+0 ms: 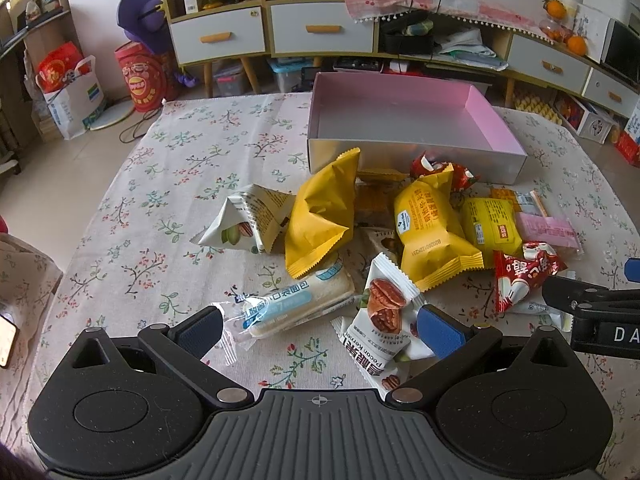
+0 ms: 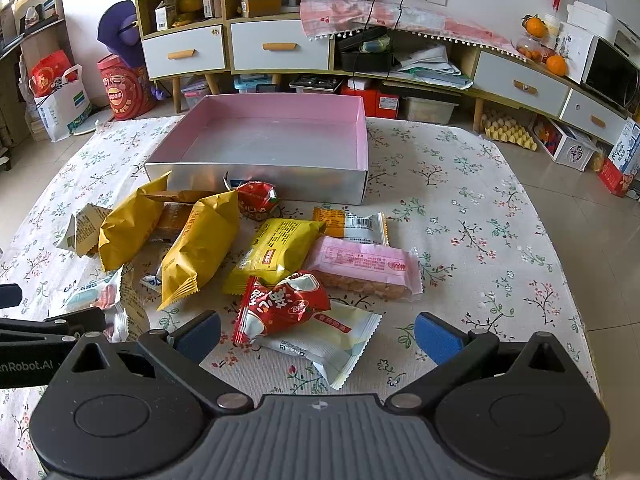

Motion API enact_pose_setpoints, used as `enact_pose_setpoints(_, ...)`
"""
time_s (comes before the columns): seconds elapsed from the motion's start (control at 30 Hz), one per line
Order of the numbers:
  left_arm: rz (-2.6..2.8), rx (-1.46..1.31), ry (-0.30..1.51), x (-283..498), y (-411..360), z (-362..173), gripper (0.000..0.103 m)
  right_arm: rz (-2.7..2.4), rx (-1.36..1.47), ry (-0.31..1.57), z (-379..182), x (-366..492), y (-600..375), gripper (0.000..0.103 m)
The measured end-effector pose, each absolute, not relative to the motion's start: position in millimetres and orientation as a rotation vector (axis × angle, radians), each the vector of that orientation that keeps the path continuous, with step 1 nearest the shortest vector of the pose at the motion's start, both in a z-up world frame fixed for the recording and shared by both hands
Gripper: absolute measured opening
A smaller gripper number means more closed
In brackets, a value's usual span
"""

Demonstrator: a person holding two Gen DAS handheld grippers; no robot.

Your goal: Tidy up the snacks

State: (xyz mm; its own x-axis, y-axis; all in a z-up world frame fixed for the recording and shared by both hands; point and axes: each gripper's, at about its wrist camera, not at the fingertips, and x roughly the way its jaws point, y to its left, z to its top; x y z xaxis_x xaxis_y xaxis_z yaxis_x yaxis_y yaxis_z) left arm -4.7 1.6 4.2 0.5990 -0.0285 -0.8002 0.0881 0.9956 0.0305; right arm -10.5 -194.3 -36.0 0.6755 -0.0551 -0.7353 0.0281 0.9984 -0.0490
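Note:
An empty box point(image 1: 496, 120) point(image 2: 362, 136), pink inside with silver walls, sits on the flowered tablecloth. In front of it lies a pile of snack packets. My left gripper point(image 1: 320, 330) is open just above a white pecan packet point(image 1: 386, 320) and a long bread packet point(image 1: 288, 304), holding nothing. Beyond them lie two yellow bags point(image 1: 320, 216) point(image 1: 432, 232) and a white nut packet point(image 1: 248, 220). My right gripper point(image 2: 318, 336) is open over a red packet point(image 2: 280, 306) and a pale packet point(image 2: 336, 344). A pink bar point(image 2: 364, 266) and a yellow packet point(image 2: 276, 252) lie further on.
The right gripper's arm point(image 1: 592, 308) enters the left wrist view from the right; the left one point(image 2: 36, 332) shows at the left edge of the right wrist view. Cabinets with drawers point(image 2: 280, 46) and floor clutter stand beyond the table. Bare cloth point(image 2: 480, 220) spreads right of the pile.

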Motion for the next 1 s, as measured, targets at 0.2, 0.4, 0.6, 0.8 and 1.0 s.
enact_pose_setpoints(0.2, -0.068, 0.069, 0.924, -3.5, 2.6, 4.7, 0.103, -0.045, -0.033, 0.83, -35.9, -10.0, -194.4, 0.088)
enact_pose_setpoints(0.4, -0.064, 0.068, 0.922, -3.4, 3.8, 4.7, 0.103, -0.045, -0.035, 0.835, -36.6, -9.7, -194.7, 0.088)
enact_pose_setpoints(0.6, -0.063, 0.069, 0.923, -2.8, 4.9, 5.0, 0.103, -0.044, -0.036, 0.835, -36.7, -9.4, -194.6, 0.088)
enact_pose_setpoints(0.8, -0.059, 0.073, 0.92, -3.3, 5.4, 3.9, 0.103, -0.043, -0.041, 0.838, -36.5, -10.1, -193.9, 0.088)
enact_pose_setpoints(1.0, -0.049, 0.08, 0.912, -1.7, 7.2, 3.1, 0.103, -0.043, -0.042, 0.839, -36.5, -10.1, -193.5, 0.088)
